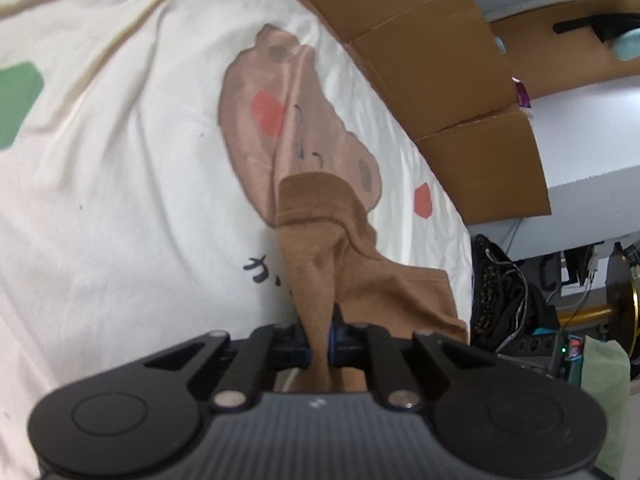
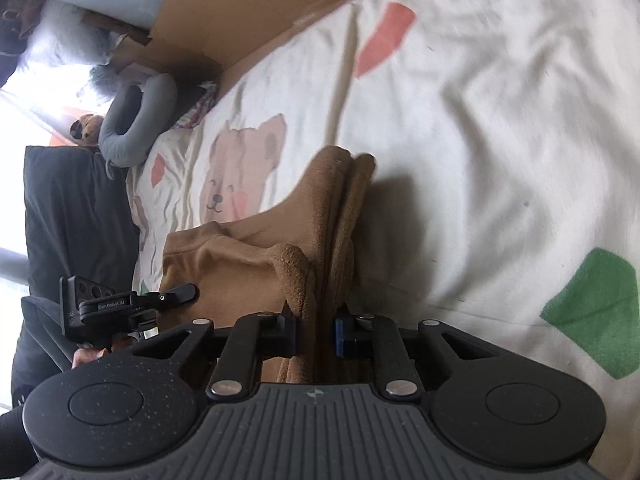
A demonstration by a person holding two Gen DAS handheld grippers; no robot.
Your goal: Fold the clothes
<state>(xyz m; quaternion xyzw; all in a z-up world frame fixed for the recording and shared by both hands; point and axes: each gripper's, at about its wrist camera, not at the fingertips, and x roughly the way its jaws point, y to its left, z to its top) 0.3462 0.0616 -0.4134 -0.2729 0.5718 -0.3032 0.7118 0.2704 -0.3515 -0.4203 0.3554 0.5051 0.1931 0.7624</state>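
1. Nearest the left wrist camera, the left gripper (image 1: 320,344) had its jaws drawn almost together, pinching a thin bunched fold of the brown garment (image 1: 344,264) between the pads.
2. From that pinch the cloth rose away from the camera in a narrow ridge, then spread to a ribbed hem or cuff lying over the printed bear (image 1: 272,120).
3. Nearest the right wrist camera, the right gripper (image 2: 316,334) was closed down on a thicker stack of the same brown garment (image 2: 280,236), several layers and a fleecy inner edge standing between its pads.
4. In that view the garment's long axis ran from the jaws up and away, ending at a rounded folded corner; a flatter panel spread off to the left.
5. The other gripper showed at the left of the right wrist view (image 2: 120,304), held by a person's hand (image 2: 90,356), its finger tip at the garment's left edge.
6. The garment lay on a cream bedsheet (image 1: 120,180) printed with bears and red and green patches.
7. Cardboard panels (image 1: 440,72) stood along the sheet's far edge.
8. A grey neck pillow (image 2: 132,120) and a small plush toy (image 2: 86,128) sat beyond the sheet's far left corner in the right wrist view.
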